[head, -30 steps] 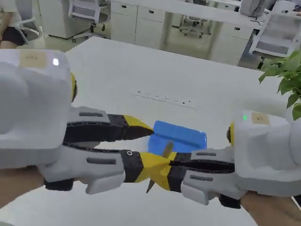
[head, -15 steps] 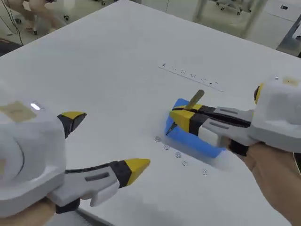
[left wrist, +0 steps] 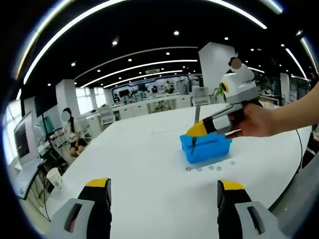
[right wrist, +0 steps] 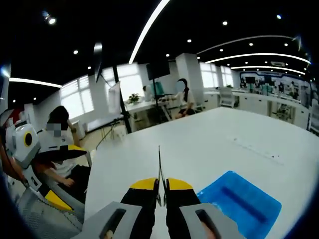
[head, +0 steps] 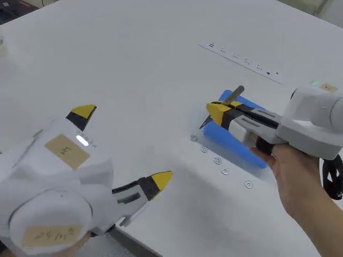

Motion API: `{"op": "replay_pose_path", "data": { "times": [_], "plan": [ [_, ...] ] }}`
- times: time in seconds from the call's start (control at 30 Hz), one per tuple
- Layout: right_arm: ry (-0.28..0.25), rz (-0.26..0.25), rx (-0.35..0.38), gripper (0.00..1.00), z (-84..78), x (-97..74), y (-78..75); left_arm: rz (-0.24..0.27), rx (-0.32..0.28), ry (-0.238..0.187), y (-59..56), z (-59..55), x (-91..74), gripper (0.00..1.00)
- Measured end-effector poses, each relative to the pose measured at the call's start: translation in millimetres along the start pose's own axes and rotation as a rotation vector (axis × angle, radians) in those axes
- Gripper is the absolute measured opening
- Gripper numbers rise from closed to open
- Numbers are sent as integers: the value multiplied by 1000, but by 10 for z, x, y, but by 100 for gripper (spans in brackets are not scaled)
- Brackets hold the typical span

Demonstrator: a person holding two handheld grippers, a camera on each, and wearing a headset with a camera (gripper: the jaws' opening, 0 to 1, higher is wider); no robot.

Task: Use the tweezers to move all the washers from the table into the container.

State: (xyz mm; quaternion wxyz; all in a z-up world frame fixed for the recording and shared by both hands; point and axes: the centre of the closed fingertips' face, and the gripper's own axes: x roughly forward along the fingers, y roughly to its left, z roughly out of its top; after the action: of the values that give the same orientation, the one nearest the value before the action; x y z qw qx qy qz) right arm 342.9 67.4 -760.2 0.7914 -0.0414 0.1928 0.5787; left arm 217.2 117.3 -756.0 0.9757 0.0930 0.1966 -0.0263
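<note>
The right gripper (head: 215,110), jaws pinched narrow on slim metal tweezers (head: 233,95), hangs over the blue rectangular plastic container (head: 238,151). Five small flat metal washers (head: 217,160) lie in a row on the white worktop (head: 134,64), just beside the container's near long side and parallel to it. The tweezer tip points down at the end washer nearest the left gripper (head: 122,145), seemingly not touching it. That gripper, jaws wide and empty, sits well apart.

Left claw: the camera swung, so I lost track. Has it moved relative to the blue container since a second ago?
Yes. In the head view the left claw has drawn back near-left, away from the blue container it was beside.
</note>
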Motion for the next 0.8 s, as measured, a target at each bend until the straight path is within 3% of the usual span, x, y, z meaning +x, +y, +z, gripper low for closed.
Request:
{"op": "replay_pose_path", "data": {
  "times": [0.07, 0.23, 0.57, 0.8],
  "plan": [
    [4, -1, -2, 3, -40, 26, -25, -35, 14, 56, -68, -100, 27, 93],
    [14, -4, 42, 3, -160, 89, -89, -44, 37, 59, -97, -112, 46, 94],
    [25, -4, 29, 3, -282, 248, -147, -38, 51, 88, -83, -172, 69, 95],
    [51, -16, 22, 4, -373, 301, -182, -12, 32, 76, -22, -151, 61, 95]
  ]
}}
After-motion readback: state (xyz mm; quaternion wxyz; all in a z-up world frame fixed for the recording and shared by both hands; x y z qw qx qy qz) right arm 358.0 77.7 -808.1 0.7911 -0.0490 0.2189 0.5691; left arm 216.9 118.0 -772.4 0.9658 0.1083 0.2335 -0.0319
